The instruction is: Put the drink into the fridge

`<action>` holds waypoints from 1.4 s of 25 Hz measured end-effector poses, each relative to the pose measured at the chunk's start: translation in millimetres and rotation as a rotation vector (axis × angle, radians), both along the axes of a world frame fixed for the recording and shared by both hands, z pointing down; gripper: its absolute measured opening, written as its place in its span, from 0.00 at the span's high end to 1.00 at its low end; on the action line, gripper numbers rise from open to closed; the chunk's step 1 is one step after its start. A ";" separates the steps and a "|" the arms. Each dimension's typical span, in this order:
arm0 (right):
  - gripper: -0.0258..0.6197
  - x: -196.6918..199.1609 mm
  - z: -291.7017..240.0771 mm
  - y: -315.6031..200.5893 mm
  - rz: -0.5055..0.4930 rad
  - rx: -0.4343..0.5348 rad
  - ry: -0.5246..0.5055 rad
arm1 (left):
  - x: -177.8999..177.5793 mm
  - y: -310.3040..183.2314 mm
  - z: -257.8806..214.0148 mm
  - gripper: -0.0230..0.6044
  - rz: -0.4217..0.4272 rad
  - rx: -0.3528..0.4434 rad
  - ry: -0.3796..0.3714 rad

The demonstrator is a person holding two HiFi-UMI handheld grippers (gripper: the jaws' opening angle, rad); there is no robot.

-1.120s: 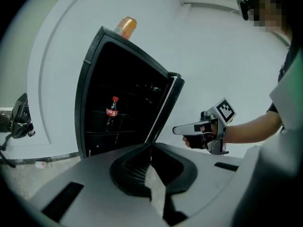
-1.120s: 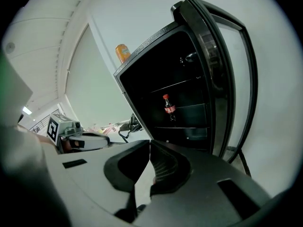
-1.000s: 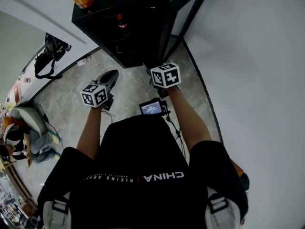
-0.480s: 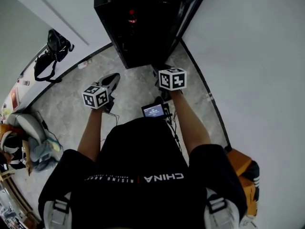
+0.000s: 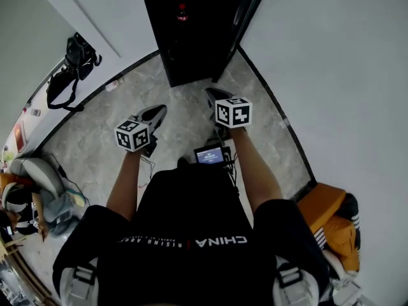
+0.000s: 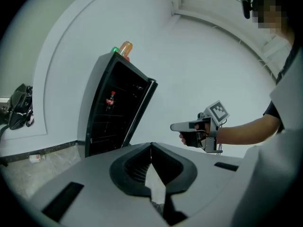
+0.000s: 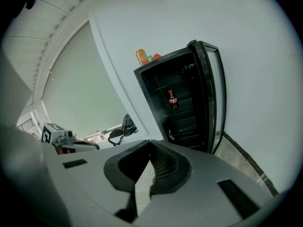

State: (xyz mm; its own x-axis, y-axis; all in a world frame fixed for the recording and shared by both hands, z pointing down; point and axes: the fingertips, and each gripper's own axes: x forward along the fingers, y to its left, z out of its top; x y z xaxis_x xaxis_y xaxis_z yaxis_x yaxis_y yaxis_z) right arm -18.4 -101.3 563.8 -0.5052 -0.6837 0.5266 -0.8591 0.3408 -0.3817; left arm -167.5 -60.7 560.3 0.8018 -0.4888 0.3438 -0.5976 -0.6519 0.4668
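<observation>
Both tongs are closed and empty: the left gripper (image 6: 151,146) has its jaws pressed tip to tip with nothing between them, and the right gripper (image 7: 150,144) looks the same in its own view. In the head view they sit side by side at mid frame, well apart from each other, each held out on a bare forearm and aimed toward the top of the frame. There stands the black fridge (image 5: 191,43), at top centre, with its glass door (image 7: 215,93) swung open toward the right. The drink, a small cola bottle (image 7: 173,100) with a red label, stands upright on a shelf in the upper half of the fridge, well away from both grippers. An orange can (image 7: 141,56) rests on the fridge top. A black bag (image 5: 69,69) lies on the stone floor (image 5: 95,139) at the upper left, and an orange bag (image 5: 325,212) sits by the white wall (image 5: 344,75) at the lower right
</observation>
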 end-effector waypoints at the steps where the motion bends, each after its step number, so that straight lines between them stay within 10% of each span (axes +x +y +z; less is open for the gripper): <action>1: 0.94 1.9 0.0 10.8 0.008 0.000 0.003 | 2.4 7.9 0.8 0.94 0.010 0.000 0.002; 23: 0.94 61.8 -3.2 90.9 -0.127 -0.002 0.087 | 87.6 82.8 -10.8 0.94 -0.025 0.013 0.046; 35: 0.94 59.9 -21.8 66.9 -0.196 0.062 0.058 | 94.8 58.9 -14.5 0.94 -0.096 0.079 -0.109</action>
State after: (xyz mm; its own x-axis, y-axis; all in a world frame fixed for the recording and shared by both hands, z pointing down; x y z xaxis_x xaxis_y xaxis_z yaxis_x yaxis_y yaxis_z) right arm 41.5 -34.4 542.0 -0.6019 -0.6072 0.5187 -0.7939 0.5251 -0.3065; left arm -72.7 -1.8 545.8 0.7100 -0.5906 0.3834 -0.7033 -0.6211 0.3458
